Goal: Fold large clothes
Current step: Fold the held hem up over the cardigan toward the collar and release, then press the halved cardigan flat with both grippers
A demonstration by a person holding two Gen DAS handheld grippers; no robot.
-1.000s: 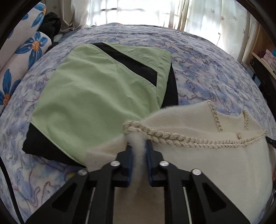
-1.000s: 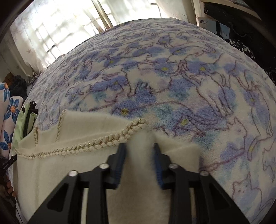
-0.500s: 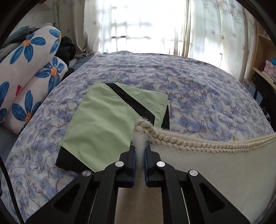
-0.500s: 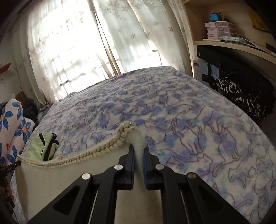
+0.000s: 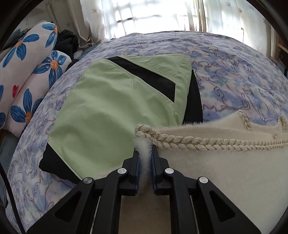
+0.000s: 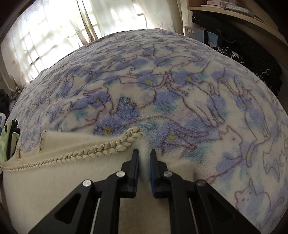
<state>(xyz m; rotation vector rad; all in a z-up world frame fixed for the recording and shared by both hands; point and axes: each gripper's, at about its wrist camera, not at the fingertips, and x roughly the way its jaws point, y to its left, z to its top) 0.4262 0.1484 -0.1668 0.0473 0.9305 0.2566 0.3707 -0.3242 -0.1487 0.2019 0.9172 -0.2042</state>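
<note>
My left gripper [image 5: 145, 151] pinches one fluffy corner of the cream garment [image 5: 216, 171], and my right gripper [image 6: 144, 153] pinches the opposite corner [image 6: 72, 172]. The left jaws have just eased apart a little, yet white pile is bunched between the pads of both. The garment is thick, felted and matte, edged with a plump braided cord [image 5: 189, 142] flecked with gold thread, and it is stretched between my grippers over the near part of the bed [image 6: 180, 86]. The bed wears a soft fleece blanket [image 5: 243, 81], white with blue blotches and outlined cats. Just beyond the garment's left corner lies a folded pale-green and black piece [image 5: 108, 108], smooth and crisp. Farther left of the garment are flowered pillows [image 5: 27, 72]; behind the bed hang sheer leaf-print curtains [image 6: 54, 27], backlit, and a wooden shelf [image 6: 234, 16] stands on the right.
</note>
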